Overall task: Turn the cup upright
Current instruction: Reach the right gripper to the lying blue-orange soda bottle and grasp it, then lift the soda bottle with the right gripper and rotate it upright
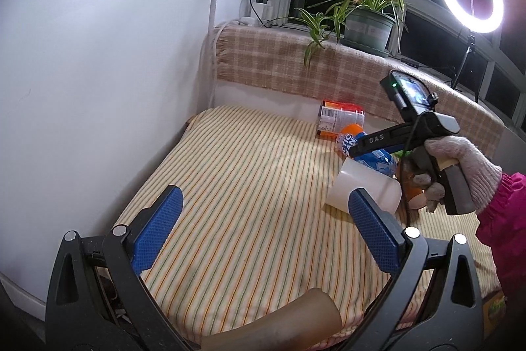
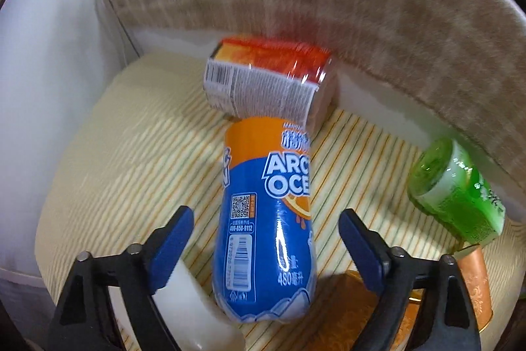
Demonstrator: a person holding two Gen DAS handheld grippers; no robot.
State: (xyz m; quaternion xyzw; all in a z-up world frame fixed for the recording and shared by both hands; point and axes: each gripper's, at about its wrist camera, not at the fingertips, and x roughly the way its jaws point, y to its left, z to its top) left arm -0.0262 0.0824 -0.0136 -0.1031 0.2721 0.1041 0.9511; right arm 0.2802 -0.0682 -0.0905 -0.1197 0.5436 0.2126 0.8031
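Observation:
A white translucent cup (image 1: 363, 189) lies on its side on the striped cloth, at the right of the left wrist view; it also shows at the bottom left of the right wrist view (image 2: 200, 311). My left gripper (image 1: 263, 229) is open and empty, left of the cup and nearer the camera, its right pad partly in front of it. My right gripper (image 2: 266, 239) is open over a lying blue and orange bottle (image 2: 266, 219). It also shows from outside in the left wrist view (image 1: 358, 150), held by a gloved hand above the cup.
An orange packet (image 2: 269, 81) lies beyond the bottle at the back. A green bottle (image 2: 457, 196) lies at the right. A brown cup (image 1: 296, 321) lies at the cloth's near edge. A white wall (image 1: 98, 71) stands left; a plaid-covered ledge (image 1: 279, 61) with a plant runs behind.

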